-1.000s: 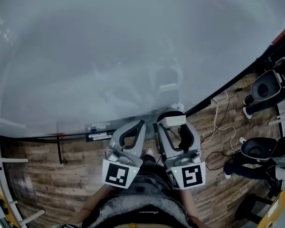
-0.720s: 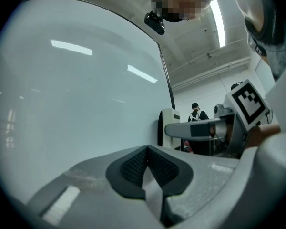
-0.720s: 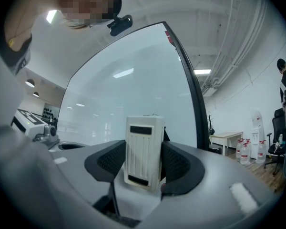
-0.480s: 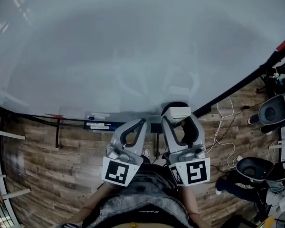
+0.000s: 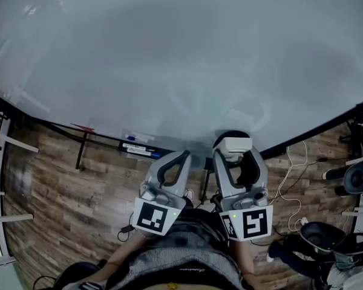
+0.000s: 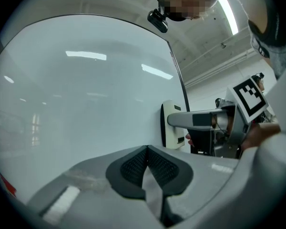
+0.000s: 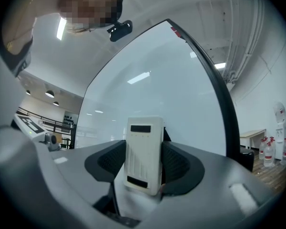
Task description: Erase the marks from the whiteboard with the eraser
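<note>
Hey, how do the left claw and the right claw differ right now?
The left claw is shut and empty; the right claw is clamped on the white eraser. The right claw reaches further toward the whiteboard than the left claw. Both are grey, facing the whiteboard.

Head view looks steeply down; all three views share the whiteboard (image 5: 169,53).

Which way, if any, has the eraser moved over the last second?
No: the eraser keeps its gap from the markers to its left; only the head view swung.
</note>
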A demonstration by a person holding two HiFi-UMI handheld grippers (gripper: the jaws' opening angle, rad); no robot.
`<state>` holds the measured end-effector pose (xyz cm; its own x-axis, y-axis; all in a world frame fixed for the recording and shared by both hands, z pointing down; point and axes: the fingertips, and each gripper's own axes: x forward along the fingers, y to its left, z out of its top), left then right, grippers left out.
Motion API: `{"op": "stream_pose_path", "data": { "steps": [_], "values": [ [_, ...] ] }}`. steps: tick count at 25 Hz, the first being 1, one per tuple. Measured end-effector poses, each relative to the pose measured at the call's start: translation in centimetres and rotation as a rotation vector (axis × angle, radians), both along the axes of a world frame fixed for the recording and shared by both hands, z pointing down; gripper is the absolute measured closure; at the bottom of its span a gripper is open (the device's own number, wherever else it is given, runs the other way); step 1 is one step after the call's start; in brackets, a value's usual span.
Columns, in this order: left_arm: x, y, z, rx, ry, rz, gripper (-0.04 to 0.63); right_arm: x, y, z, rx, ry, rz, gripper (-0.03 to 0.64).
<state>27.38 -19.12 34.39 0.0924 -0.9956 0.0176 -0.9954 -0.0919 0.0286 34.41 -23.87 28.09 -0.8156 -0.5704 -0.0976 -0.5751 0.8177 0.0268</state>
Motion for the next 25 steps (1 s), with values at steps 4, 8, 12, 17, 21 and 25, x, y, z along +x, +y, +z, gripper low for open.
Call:
{"op": "stream_pose_path", "data": {
  "steps": [4,8,12,17,21,25],
  "values": [
    [-1.8,0.8,0.0,0.001,-0.004,-0.016,0.592,-2.0,0.7,-0.1,0.007,-0.004,-0.016,0.377],
    [-4.6,1.9,-0.1,0.0,-0.014,-0.021,0.592,-5.3,1.9,-0.4,0.027,-0.004,-0.029,0.377],
    [-8.2,3.1,-0.4,0.005,-0.013,-0.019,0.592,-9.4,3.6,-0.8,0.039,-0.008,-0.048,0.377],
    [-12.6,4.9,-0.5,0.01,0.0,-0.022,0.592,-14.5,5.7,-0.9,0.05,-0.015,-0.071,0.377],
    [-16.1,6.2,-0.5,0.016,-0.015,-0.021,0.592,-18.4,7.1,-0.7,0.055,-0.013,-0.078,0.377],
    [-20.1,8.0,0.1,0.012,-0.002,-0.042,0.592,-22.2,8.5,-0.3,0.063,-0.004,-0.085,0.377]
  ]
}}
